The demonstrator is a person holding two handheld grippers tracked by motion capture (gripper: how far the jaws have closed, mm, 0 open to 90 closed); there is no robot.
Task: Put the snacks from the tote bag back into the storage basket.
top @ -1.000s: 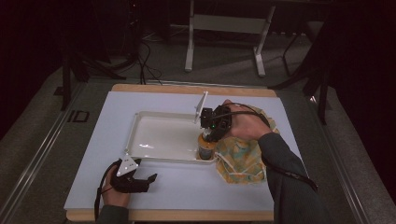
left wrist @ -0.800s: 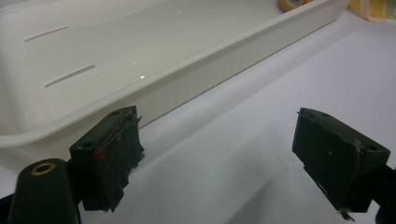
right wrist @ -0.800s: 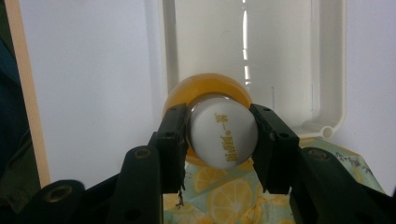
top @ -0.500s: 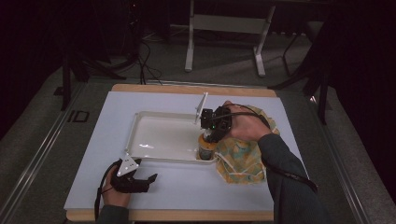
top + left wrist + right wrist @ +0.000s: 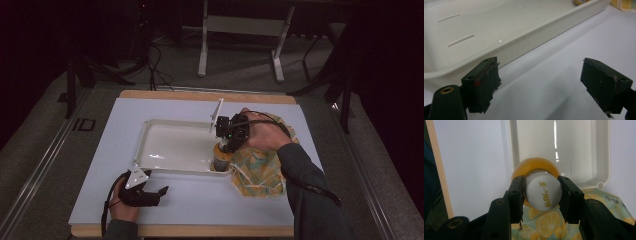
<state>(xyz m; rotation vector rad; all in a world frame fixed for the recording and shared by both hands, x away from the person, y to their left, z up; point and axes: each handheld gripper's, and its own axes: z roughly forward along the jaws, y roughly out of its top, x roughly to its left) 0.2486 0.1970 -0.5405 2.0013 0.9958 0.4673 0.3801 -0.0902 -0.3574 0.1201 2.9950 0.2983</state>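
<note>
A small bottle (image 5: 220, 161) with an orange-yellow body and a white printed cap (image 5: 544, 195) stands upright at the near right corner of the white plastic tray (image 5: 150, 125). My right gripper (image 5: 226, 142) comes down on it from above. In the right gripper view the right gripper (image 5: 541, 182) is shut on the cap, with a pad pressed on each side. My left gripper (image 5: 162, 192) lies on the white mat in front of the tray's near left corner. Seen in its own view, the left gripper (image 5: 544, 77) is open with nothing between its jaws, close to the tray wall (image 5: 536, 40).
A lemon-print cloth (image 5: 260, 170) lies bunched on the mat right of the tray, under the right hand, and it reaches below the bottle (image 5: 549, 222). The tray floor (image 5: 574, 145) holds nothing else. The white mat (image 5: 200, 205) covers a wooden table; dark stands rise behind it.
</note>
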